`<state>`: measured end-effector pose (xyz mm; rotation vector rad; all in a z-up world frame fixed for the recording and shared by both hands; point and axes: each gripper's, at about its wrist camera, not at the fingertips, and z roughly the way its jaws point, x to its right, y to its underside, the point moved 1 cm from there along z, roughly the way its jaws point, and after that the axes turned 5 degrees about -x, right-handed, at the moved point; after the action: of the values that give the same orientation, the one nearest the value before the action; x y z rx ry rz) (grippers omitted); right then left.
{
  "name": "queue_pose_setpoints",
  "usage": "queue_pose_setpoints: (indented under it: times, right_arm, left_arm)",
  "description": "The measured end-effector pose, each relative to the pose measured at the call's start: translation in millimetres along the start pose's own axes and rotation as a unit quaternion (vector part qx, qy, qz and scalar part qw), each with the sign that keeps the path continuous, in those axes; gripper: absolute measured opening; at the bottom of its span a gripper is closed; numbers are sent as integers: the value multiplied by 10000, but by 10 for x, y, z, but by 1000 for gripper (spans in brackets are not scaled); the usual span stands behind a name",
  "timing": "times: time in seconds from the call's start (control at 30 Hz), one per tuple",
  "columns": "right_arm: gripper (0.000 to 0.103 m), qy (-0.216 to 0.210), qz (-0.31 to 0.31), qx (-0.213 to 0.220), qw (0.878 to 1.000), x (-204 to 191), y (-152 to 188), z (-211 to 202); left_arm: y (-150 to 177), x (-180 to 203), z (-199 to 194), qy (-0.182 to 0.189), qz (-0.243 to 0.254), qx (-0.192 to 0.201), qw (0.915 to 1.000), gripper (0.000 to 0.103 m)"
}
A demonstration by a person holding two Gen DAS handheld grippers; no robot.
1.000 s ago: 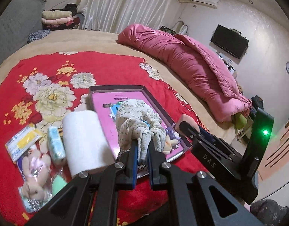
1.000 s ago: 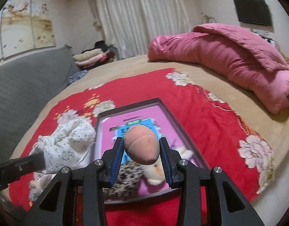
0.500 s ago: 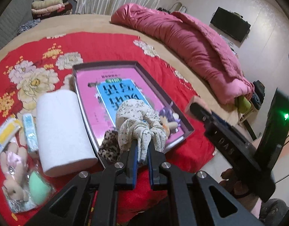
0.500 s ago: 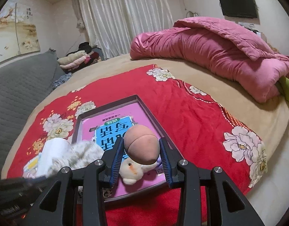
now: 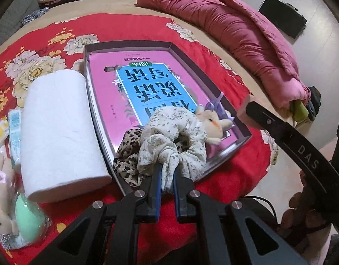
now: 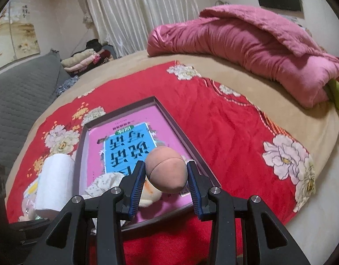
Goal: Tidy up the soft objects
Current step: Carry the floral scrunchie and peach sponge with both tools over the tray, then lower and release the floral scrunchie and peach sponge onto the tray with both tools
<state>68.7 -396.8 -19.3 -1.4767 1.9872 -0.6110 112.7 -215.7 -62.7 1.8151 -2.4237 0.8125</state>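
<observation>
My left gripper point(image 5: 167, 177) is shut on a cream floral scrunchie point(image 5: 171, 132), which hangs low over the near end of a dark-rimmed tray point(image 5: 129, 43) with a pink and blue book in it. A leopard-print scrunchie point(image 5: 125, 161) and a small plush toy point(image 5: 210, 122) lie at that near end. My right gripper point(image 6: 166, 172) is shut on a peach makeup sponge point(image 6: 166, 169), held above the tray's near right part point(image 6: 180, 132). The right gripper also shows in the left wrist view point(image 5: 246, 110).
A white paper roll point(image 5: 56, 130) lies left of the tray on the red flowered blanket point(image 5: 48, 31). A green sponge in a packet point(image 5: 29, 218), a small plush point(image 5: 1, 220) and wipe packs point(image 5: 13, 128) lie further left. A pink quilt point(image 6: 246, 44) is heaped at the far right.
My left gripper has carried the floral scrunchie forward and down to the tray's near end, beside the leopard scrunchie. My right gripper has moved back a little with the sponge still in it.
</observation>
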Motion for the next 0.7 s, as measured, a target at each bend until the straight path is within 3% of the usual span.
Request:
queue_pose_setpoints:
  times: [0.17, 0.7]
  right_arm:
    - [40, 51, -79, -436, 9990, -26, 20, 190]
    - [40, 136, -103, -976, 9951, -35, 81, 480]
  left_arm:
    - [-64, -36, 67, -11, -70, -1, 10000, 9]
    - [-35, -100, 67, 176, -249, -34, 9995, 9]
